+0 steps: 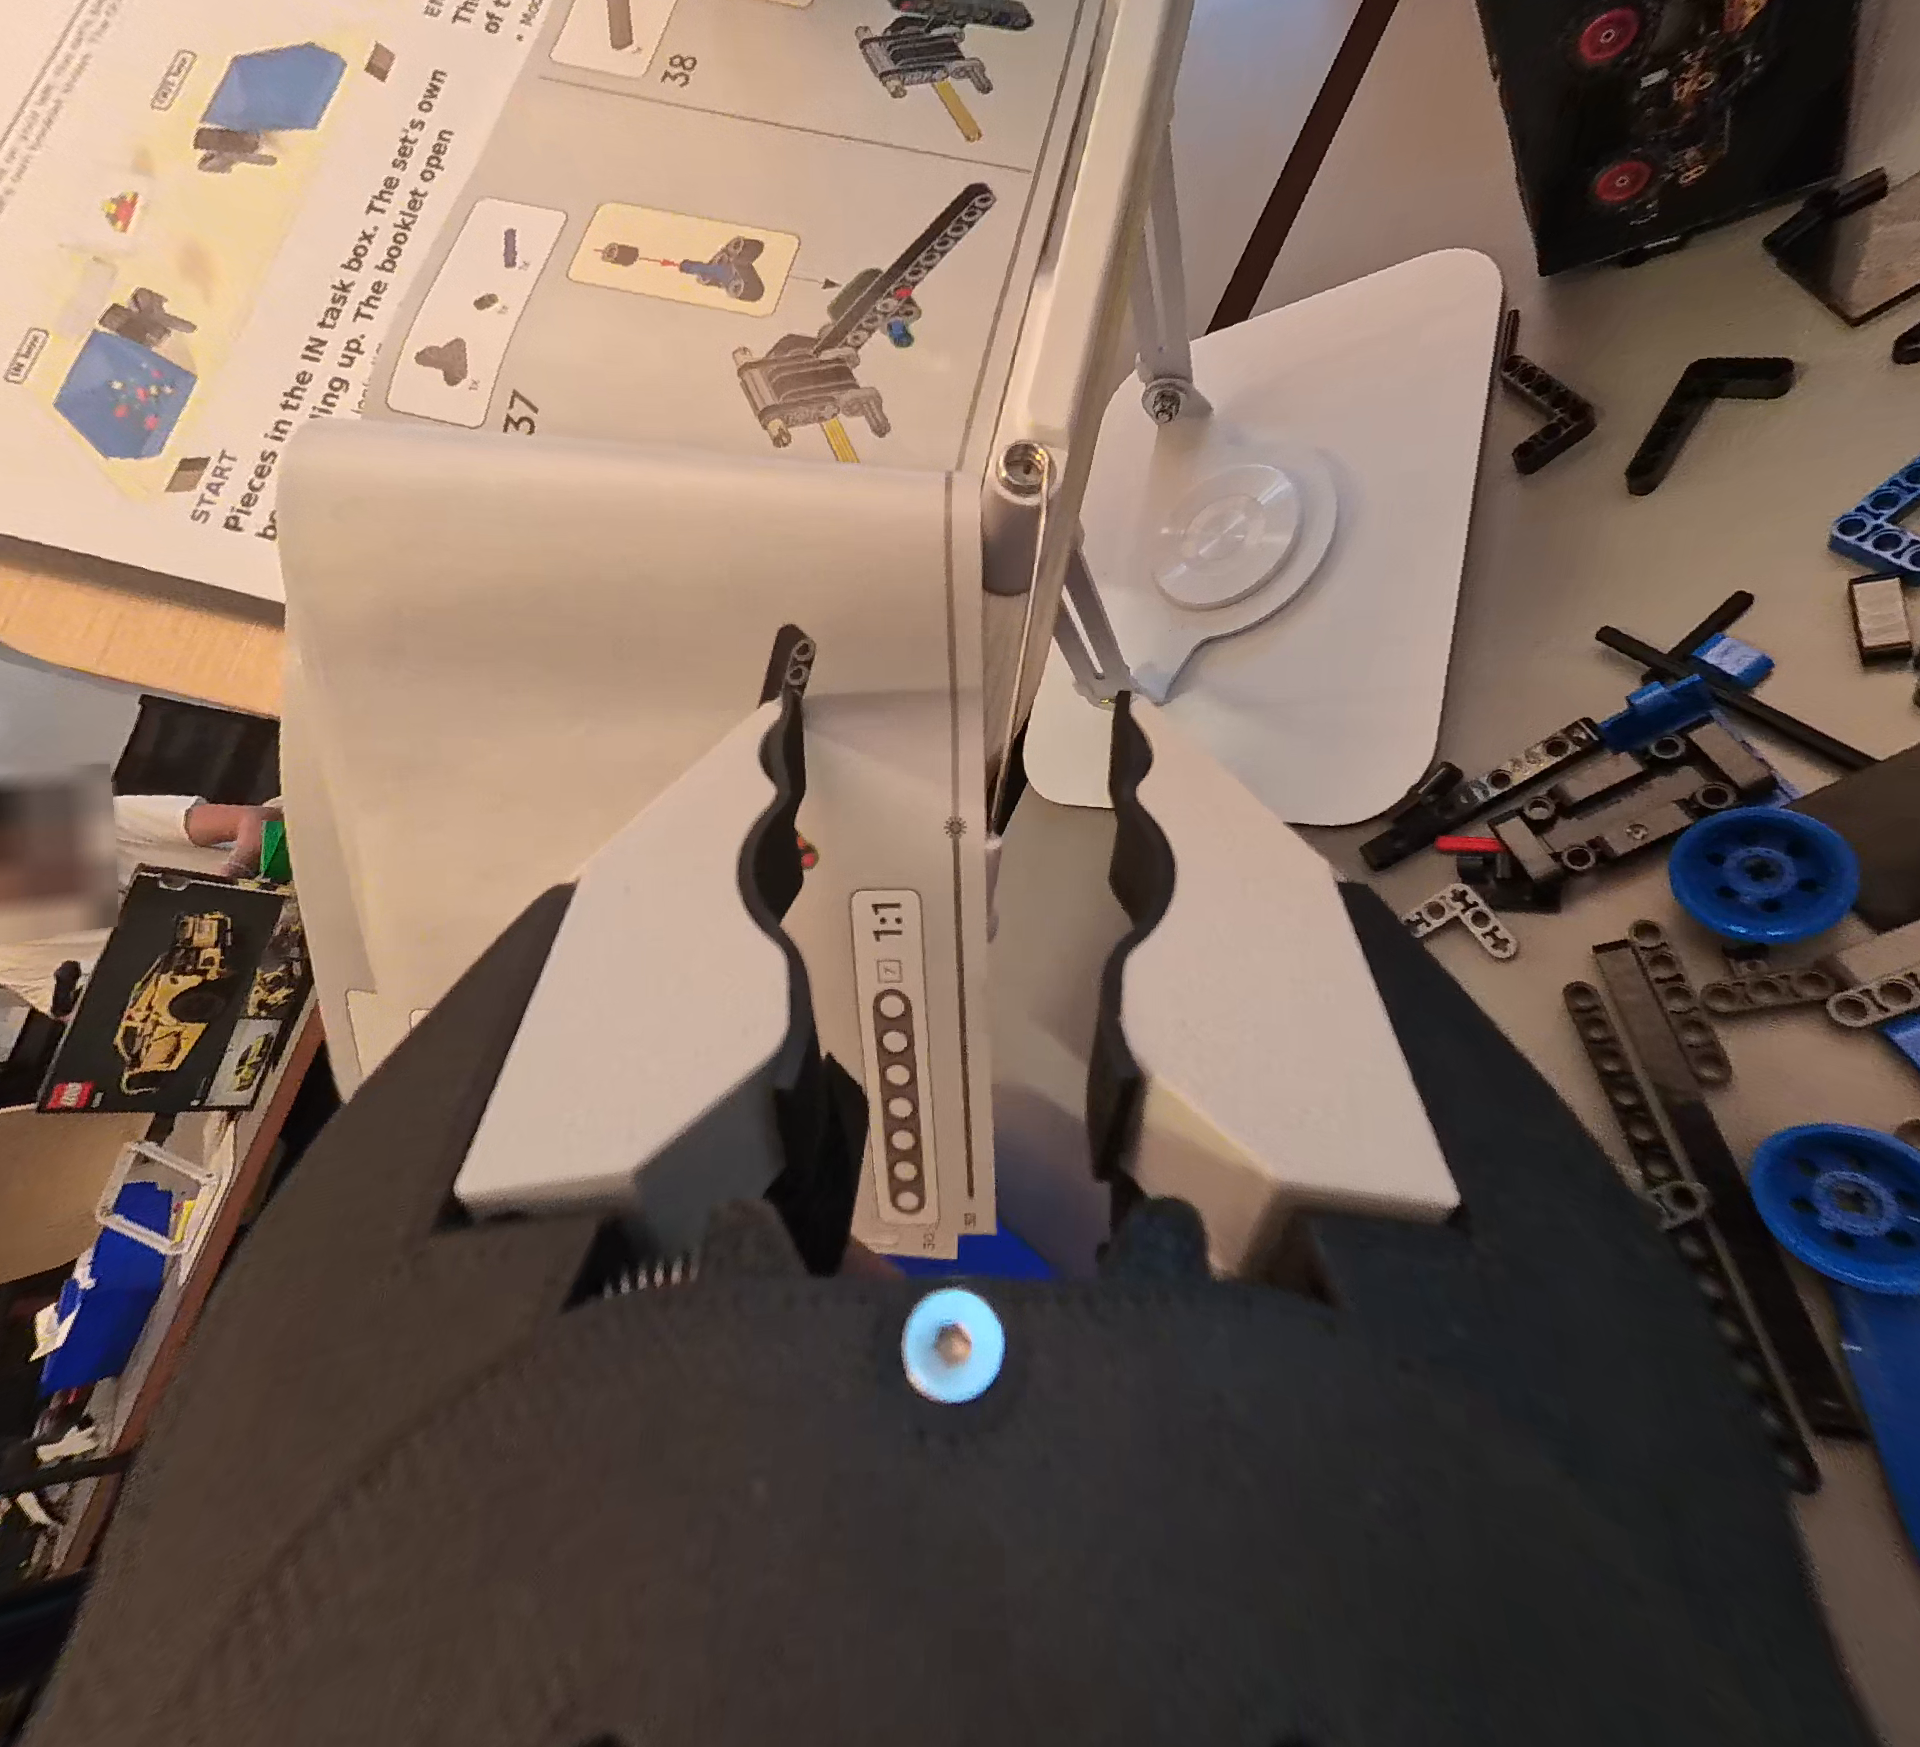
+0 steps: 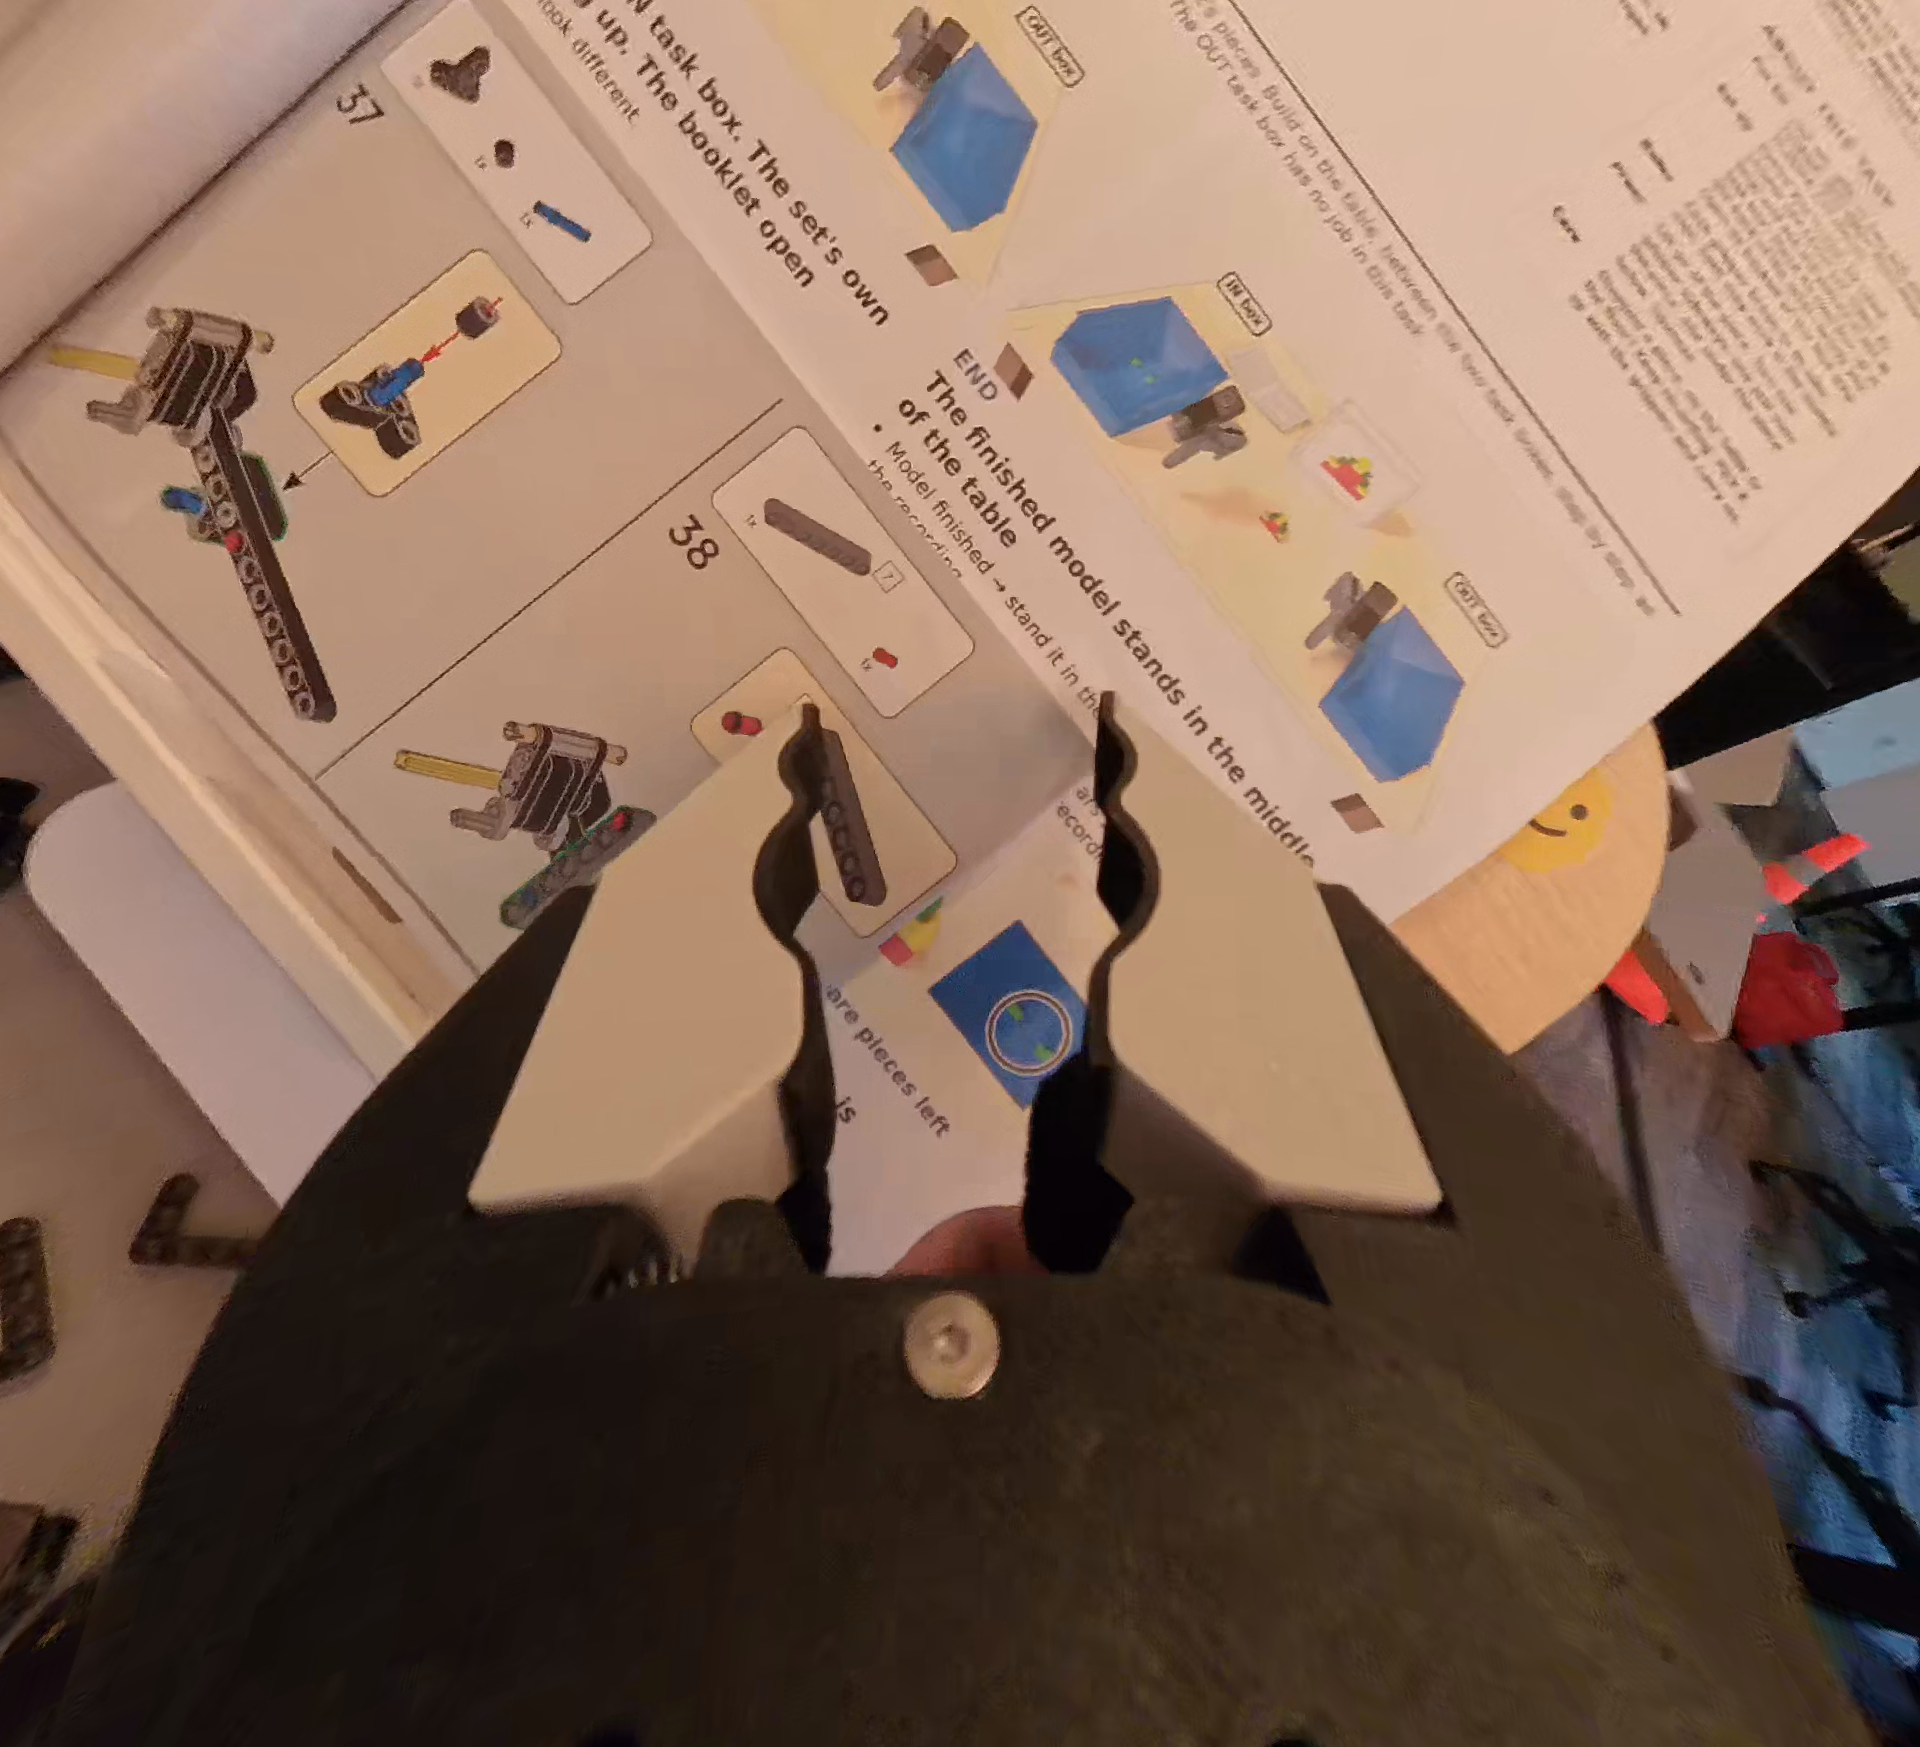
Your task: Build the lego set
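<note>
Pale tabletop, warm light. Far left in the left wrist view: a printed sheet (image 1: 208,170), then the open instruction booklet (image 1: 769,170) propped on a white stand (image 1: 1299,502). Left gripper (image 1: 956,710) spread wide, holding nothing; a loose booklet page (image 1: 644,617) curls up between its fingers. Loose lego pieces (image 1: 1621,814) and 2 blue wheels (image 1: 1763,871) lie right of it, long beams running roughly front to back. Right gripper (image 2: 956,721) also wide and empty, aimed at the booklet. Left gripper looks nearer the parts; turn right to reach.
</note>
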`<state>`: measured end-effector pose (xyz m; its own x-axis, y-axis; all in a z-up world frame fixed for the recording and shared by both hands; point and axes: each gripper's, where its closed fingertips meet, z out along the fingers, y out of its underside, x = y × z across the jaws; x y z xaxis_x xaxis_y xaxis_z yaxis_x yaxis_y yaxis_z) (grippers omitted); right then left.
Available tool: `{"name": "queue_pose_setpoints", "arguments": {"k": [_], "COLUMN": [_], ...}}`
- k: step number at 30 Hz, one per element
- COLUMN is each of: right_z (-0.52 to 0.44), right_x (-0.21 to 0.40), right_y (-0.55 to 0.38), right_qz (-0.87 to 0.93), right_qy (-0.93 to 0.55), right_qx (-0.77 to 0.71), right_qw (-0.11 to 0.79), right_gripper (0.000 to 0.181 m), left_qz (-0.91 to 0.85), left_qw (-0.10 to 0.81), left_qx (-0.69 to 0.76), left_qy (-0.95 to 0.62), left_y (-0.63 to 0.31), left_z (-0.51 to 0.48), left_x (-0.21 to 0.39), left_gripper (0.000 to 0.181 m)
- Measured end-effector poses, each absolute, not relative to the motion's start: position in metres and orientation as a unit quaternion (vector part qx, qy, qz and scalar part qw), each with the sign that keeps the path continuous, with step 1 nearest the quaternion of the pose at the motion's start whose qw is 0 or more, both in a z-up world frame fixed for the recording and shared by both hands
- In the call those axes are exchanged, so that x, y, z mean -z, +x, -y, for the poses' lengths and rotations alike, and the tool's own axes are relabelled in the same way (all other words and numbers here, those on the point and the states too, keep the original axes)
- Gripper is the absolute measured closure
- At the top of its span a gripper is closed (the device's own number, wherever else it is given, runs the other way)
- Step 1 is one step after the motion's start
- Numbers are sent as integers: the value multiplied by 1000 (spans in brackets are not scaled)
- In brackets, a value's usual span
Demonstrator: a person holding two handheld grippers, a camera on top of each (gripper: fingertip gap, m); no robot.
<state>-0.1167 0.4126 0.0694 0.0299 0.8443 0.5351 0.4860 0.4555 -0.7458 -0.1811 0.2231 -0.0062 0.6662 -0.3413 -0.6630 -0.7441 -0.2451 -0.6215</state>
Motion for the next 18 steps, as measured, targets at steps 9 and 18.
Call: {"name": "queue_pose_setpoints", "arguments": {"k": [9,18], "right_z": [-413,-413], "right_x": [-66,-70], "right_y": [-117,-114], "right_qz": [684,665], "right_qy": [-487,-486], "right_qx": [-149,-142], "right_qw": [522,549], "right_gripper": [138,147], "left_qz": [-360,-363], "left_qw": [496,495], "left_qx": [-207,-208], "left_qy": [-762,-762], "left_y": [-181,-180], "left_z": [-223,-223], "left_x": [7,9], "left_gripper": [122,121]}}
